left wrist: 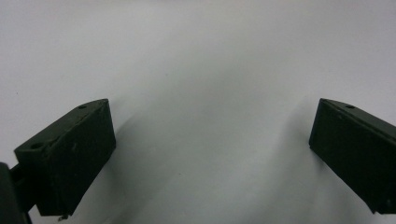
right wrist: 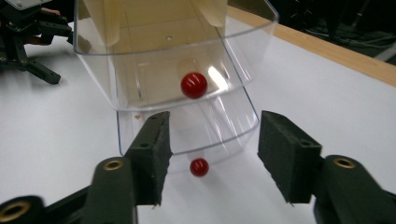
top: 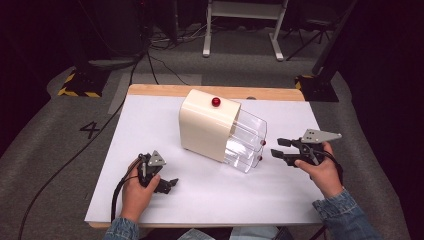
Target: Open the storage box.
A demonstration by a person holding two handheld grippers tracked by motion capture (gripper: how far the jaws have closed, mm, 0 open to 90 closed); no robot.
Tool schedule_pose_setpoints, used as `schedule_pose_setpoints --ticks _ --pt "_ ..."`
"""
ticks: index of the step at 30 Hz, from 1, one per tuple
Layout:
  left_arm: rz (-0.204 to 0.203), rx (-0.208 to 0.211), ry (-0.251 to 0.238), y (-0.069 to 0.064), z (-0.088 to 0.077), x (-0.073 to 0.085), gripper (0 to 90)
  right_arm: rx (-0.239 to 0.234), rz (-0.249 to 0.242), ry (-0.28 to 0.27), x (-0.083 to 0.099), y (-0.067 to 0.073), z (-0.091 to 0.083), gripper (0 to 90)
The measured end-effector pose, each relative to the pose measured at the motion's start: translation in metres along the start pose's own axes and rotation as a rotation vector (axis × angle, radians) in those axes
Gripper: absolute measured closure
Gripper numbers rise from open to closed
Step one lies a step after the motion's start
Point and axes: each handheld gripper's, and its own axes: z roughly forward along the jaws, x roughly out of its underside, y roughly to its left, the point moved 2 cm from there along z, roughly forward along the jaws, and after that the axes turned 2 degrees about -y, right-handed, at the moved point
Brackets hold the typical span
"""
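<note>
A: Right gripper (right wrist: 212, 156): jaws spread, nothing pinched, facing the lower clear drawer (right wrist: 187, 135) and its red knob (right wrist: 199, 166).
B: So it's lining up on the knob; next it closes on it. Left gripper (left wrist: 210, 154)?
A: Jaws wide apart, empty, over the white tabletop (left wrist: 196, 56). The cream drawer cabinet (top: 207, 125) sits mid-table.

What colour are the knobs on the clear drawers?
Red; the upper knob and the lower knob show best in the right gripper view.
</note>
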Motion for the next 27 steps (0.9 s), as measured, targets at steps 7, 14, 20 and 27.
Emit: schedule_pose_setpoints --ticks 7,14,20,27 --pt "-0.004 0.001 -0.001 0.0 0.0 0.0 0.5 0.056 0.04 0.057 0.024 -0.006 -0.022 34.4" --pt "-0.003 0.003 0.003 0.0 0.0 0.0 0.5 0.095 0.057 0.144 0.057 -0.014 -0.038 29.5" --pt "-0.004 0.005 0.004 0.0 0.0 0.0 0.4 0.141 0.057 0.194 0.074 -0.017 -0.046 28.8" --pt "-0.005 0.006 0.004 0.0 0.0 0.0 0.4 0.191 0.075 0.263 0.101 -0.024 -0.051 27.1"
